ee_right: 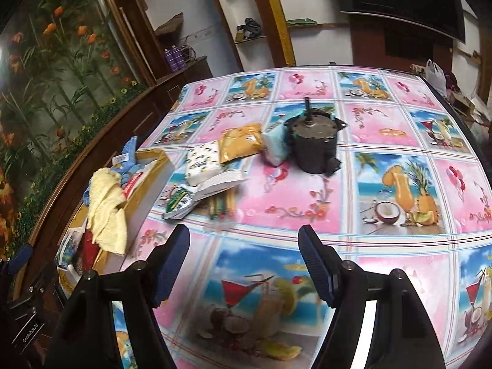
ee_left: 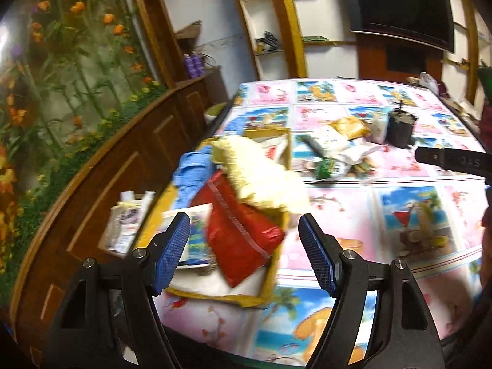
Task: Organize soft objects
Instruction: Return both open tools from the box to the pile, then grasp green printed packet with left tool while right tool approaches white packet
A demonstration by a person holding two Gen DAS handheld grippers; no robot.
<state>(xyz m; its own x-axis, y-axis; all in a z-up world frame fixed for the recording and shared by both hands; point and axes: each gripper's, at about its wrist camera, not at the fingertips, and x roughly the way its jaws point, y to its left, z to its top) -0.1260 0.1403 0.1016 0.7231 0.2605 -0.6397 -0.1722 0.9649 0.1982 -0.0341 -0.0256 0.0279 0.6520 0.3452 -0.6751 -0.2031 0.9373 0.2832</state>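
While the table (ee_right: 384, 141), covered in a pink and blue printed cloth, is filling both views, the yellow cardboard box (ee_left: 278, 264) is sitting at its left edge, holding a cream towel (ee_left: 261, 175), a blue cloth (ee_left: 190, 172) and a red pouch (ee_left: 240, 230). The cream towel is draping over the box wall. The left gripper (ee_left: 244, 252) is hovering just above the box, angled downward, jaws spread wide and holding nothing. The right gripper (ee_right: 244, 261) is hanging over bare cloth, jaws likewise spread and unloaded. Beyond it, a dark cylindrical motor (ee_right: 313, 144) is standing upright, with a white patterned packet (ee_right: 204, 161) and a mustard pouch (ee_right: 243, 141) lying to its left.
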